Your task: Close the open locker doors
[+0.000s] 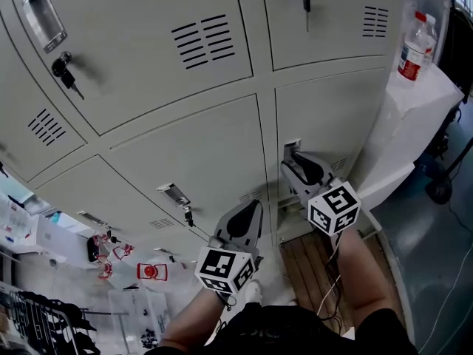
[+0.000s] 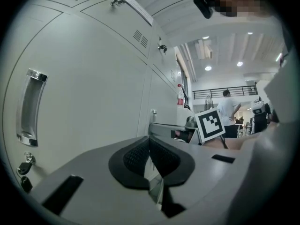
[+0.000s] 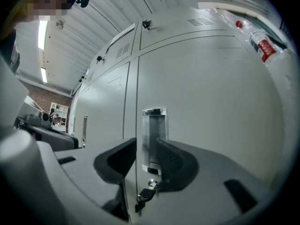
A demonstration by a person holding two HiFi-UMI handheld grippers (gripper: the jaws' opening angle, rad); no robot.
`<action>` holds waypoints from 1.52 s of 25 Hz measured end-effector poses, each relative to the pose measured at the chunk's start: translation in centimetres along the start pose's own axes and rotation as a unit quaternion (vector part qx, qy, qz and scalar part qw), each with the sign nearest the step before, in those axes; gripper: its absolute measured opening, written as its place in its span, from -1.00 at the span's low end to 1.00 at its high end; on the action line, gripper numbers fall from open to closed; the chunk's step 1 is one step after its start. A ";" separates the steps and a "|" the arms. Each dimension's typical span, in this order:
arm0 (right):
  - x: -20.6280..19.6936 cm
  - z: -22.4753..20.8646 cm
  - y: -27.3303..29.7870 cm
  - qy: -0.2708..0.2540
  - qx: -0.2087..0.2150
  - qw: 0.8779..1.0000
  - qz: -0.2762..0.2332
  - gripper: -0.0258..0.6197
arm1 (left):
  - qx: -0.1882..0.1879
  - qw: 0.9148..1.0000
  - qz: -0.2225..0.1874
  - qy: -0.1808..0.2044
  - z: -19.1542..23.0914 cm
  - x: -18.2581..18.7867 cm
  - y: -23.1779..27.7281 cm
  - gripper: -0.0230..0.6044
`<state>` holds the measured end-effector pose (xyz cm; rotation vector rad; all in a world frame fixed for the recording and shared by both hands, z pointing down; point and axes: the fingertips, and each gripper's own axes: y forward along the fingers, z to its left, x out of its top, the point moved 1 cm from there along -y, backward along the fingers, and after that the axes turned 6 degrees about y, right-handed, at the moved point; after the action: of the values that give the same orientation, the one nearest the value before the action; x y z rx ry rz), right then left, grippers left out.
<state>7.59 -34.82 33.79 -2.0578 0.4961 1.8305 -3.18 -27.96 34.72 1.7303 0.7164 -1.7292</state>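
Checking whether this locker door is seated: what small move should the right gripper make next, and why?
Probably a light push forward with the right gripper against the door. Its jaws stand open with the handle between them, unclamped, and the door looks about flush, so pressing should seat it.

Grey floor [image 1: 423, 229], wooden slats [image 1: 307, 266], ceiling lights [image 2: 207, 68], brick wall [image 3: 42, 92].
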 end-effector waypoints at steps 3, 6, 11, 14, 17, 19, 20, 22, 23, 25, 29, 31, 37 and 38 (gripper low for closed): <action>0.0 -0.4 -0.7 0.004 -0.007 1.000 -0.001 -0.54 | -0.006 1.000 0.002 0.000 -0.5 -0.1 0.3 -0.92; -0.1 -1.0 -1.7 0.008 -0.016 1.000 -0.003 -0.54 | -0.014 1.000 0.003 0.001 -1.2 -0.2 0.6 -0.92; -0.2 -2.3 -4.2 0.011 -0.043 0.999 -0.004 -0.54 | -0.041 0.999 0.008 0.001 -3.1 -0.5 1.4 -0.92; -0.4 -3.4 -6.2 0.013 -0.066 0.998 -0.005 -0.54 | -0.060 0.998 0.010 -0.001 -4.6 -0.7 2.1 -0.92; -0.7 -4.7 -8.7 0.016 -0.093 0.995 -0.004 -0.54 | -0.083 0.996 0.012 -0.005 -6.3 -1.1 3.0 -0.92; -1.0 -5.7 -10.7 0.018 -0.117 0.993 -0.002 -0.54 | -0.103 0.995 0.015 -0.009 -7.8 -1.4 3.6 -0.92; -1.2 -6.2 -11.9 0.019 -0.130 0.991 -0.001 -0.54 | -0.114 0.993 0.017 -0.010 -8.7 -1.6 3.9 -0.92; -1.4 -7.2 -14.3 0.021 -0.157 0.987 -0.001 -0.54 | -0.138 0.990 0.021 -0.013 -10.5 -2.0 4.5 -0.92; -1.6 -7.6 -15.5 0.023 -0.170 0.985 -0.001 -0.54 | -0.149 0.988 0.024 -0.014 -11.3 -2.3 4.7 -0.92; -1.9 -8.6 -17.8 0.026 -0.194 0.981 -0.001 -0.54 | -0.168 0.985 0.028 -0.016 -12.9 -2.7 5.2 -0.92; -2.8 -10.4 -22.4 0.035 -0.239 0.970 -0.001 -0.53 | -0.200 0.979 0.037 -0.018 -15.9 -3.7 6.1 -0.92; -3.6 -11.1 -24.5 0.043 -0.261 0.964 0.002 -0.53 | -0.214 0.976 0.045 -0.019 -17.2 -4.3 6.5 -0.92; -6.7 -12.8 -28.8 0.068 -0.304 0.950 0.012 -0.51 | -0.237 0.969 0.064 -0.021 -19.7 -6.5 7.5 -0.92; -7.4 -13.0 -29.3 0.073 -0.307 0.949 0.014 -0.50 | -0.238 0.969 0.067 -0.021 -20.0 -6.9 7.7 -0.92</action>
<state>31.98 -14.95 43.21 -2.6027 -0.0326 2.0399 15.98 -18.48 41.59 1.3713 0.8878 -1.3590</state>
